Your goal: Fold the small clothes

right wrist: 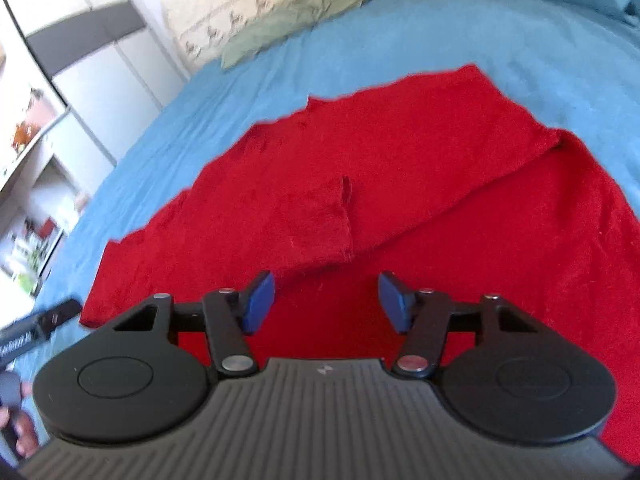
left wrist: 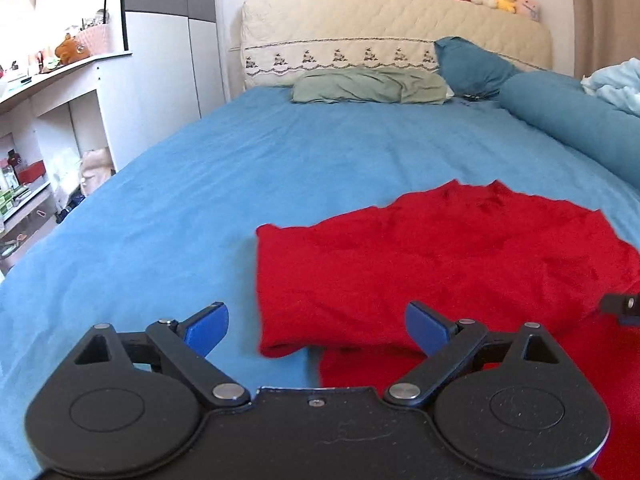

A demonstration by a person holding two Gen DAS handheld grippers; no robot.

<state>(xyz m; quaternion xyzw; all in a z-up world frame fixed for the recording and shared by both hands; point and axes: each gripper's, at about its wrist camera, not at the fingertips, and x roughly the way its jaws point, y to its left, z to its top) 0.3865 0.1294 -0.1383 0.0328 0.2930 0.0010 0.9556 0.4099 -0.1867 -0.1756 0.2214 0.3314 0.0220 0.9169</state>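
2 hand-held grippers (left wide, right narrower, both empty) hover over a fuzzy red garment.

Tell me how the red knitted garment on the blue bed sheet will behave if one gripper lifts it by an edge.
The red knitted garment looks floppy: it lies flat with soft creases, so it would likely drape and sag. Its folded-over flap would probably fall open. The fuzzy surface suggests it should not slip easily.

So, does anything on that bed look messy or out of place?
Nothing is spilled or damaged. The red garment lies half-folded on the blue sheet, its folded edges uneven, not square. A rumpled green cloth sits by the headboard.
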